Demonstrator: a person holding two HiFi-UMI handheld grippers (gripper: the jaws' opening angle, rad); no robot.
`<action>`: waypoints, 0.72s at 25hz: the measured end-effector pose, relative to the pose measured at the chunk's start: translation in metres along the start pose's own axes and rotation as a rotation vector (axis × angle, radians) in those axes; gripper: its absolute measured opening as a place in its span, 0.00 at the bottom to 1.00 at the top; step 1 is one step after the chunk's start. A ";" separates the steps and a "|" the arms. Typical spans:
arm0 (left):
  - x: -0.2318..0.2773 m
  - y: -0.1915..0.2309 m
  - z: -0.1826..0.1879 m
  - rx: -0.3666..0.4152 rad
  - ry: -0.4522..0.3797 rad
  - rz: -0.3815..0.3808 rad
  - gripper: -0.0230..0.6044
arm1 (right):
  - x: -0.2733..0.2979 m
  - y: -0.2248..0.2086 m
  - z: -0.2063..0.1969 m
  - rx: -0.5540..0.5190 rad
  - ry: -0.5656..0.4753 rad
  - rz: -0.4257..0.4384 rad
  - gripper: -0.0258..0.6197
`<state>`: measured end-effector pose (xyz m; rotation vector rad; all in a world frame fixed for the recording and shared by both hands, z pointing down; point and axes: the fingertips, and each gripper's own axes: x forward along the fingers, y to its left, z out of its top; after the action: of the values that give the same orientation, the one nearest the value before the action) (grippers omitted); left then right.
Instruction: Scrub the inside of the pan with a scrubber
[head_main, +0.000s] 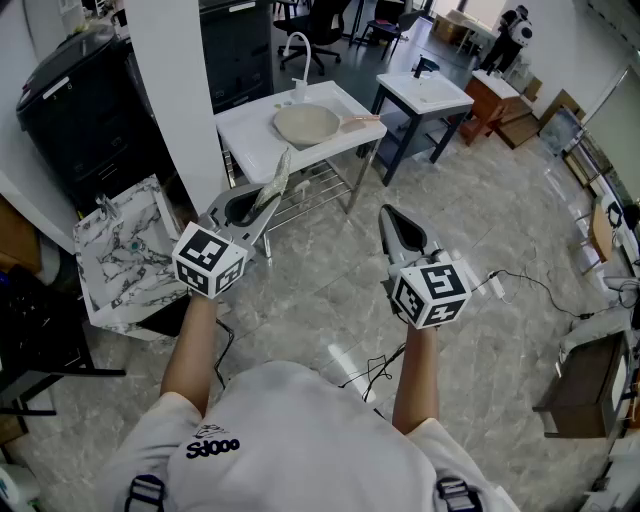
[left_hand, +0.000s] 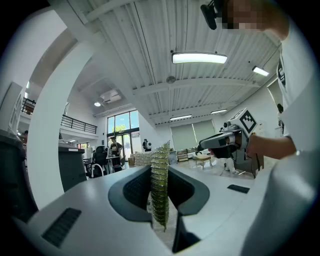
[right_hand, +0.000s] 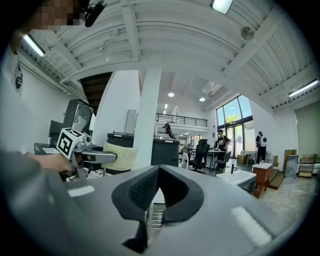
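A beige pan (head_main: 308, 124) with a pale handle rests on the white sink table (head_main: 245, 135), far ahead of both grippers. My left gripper (head_main: 266, 203) is shut on a yellow-green mesh scrubber (head_main: 277, 180), held up in the air well short of the table. In the left gripper view the scrubber (left_hand: 160, 185) stands on edge between the jaws. My right gripper (head_main: 388, 213) is level with it to the right, shut with nothing between its jaws (right_hand: 159, 171). The right gripper view shows the scrubber (right_hand: 120, 156) off to the left.
A white pillar (head_main: 185, 100) and a black cabinet (head_main: 80, 100) stand to the left of the table. A marble-patterned box (head_main: 125, 255) sits on the floor at the left. A second white sink stand (head_main: 425, 95) stands at the right, and cables (head_main: 520, 285) lie on the tiled floor.
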<state>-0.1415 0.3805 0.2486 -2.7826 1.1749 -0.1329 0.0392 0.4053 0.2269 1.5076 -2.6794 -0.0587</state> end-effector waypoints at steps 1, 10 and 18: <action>0.001 -0.001 0.000 0.001 0.001 -0.002 0.15 | 0.000 0.000 -0.001 -0.002 0.002 -0.001 0.05; 0.000 -0.013 -0.005 0.014 0.018 -0.019 0.15 | -0.004 0.002 -0.001 0.048 -0.018 0.001 0.05; 0.004 -0.013 -0.012 -0.018 0.052 -0.001 0.15 | -0.002 0.004 -0.005 0.077 -0.038 0.038 0.05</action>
<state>-0.1310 0.3861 0.2628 -2.8122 1.1919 -0.1966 0.0370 0.4096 0.2319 1.4912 -2.7697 0.0182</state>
